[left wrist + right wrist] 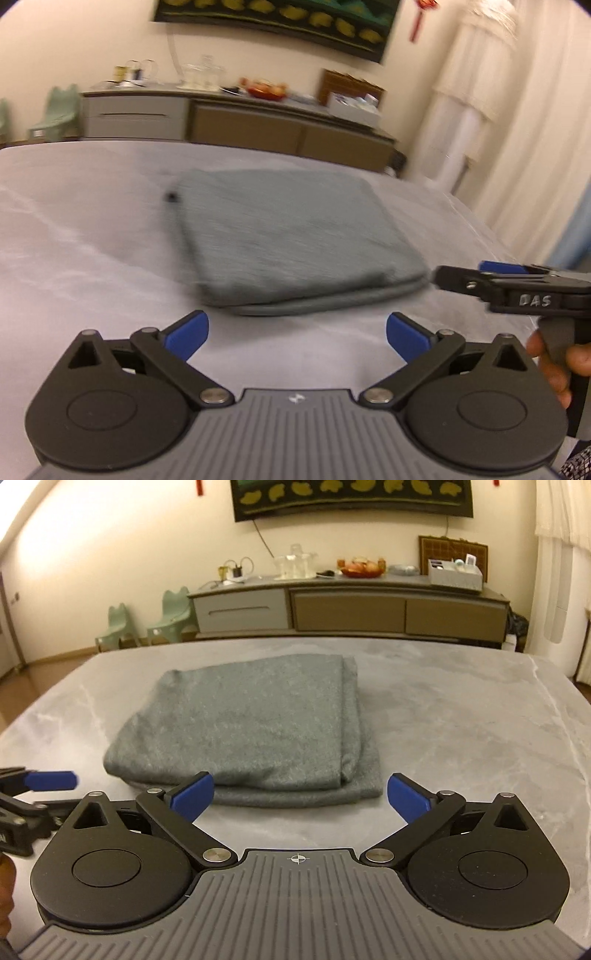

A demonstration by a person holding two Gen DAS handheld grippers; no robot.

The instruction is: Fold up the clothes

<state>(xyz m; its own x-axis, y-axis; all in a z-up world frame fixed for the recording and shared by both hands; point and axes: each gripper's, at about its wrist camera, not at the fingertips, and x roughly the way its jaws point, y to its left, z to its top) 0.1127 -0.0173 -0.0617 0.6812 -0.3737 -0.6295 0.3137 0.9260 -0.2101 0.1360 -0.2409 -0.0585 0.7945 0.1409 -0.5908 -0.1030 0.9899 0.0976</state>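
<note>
Left wrist view. The folded grey garment lies flat on the grey marbled table, a compact rectangular bundle with its layered edge turned toward the camera; the picture is blurred by motion. The left gripper hangs just short of that near edge, its blue-padded fingers spread wide with only bare table between them, clear of the cloth. The right gripper enters beside the garment's near right corner, seen side-on, close to the cloth; whether it touches cannot be told. A hand grips its handle. Beyond the garment, past the far table edge, a low sideboard stands against the wall, bearing glassware and a red bowl.

Right wrist view. The same garment lies at the middle of the table, its folded layers visible along the right side and the near edge. The right gripper is held just before the garment's near edge, fingers wide apart and holding nothing; the left-hand pad overlaps the cloth's near edge in the picture, contact uncertain. The left gripper shows beside the garment's near left corner, apart from it, one blue pad visible. Behind the garment stand the sideboard and two pale green child chairs.
</note>
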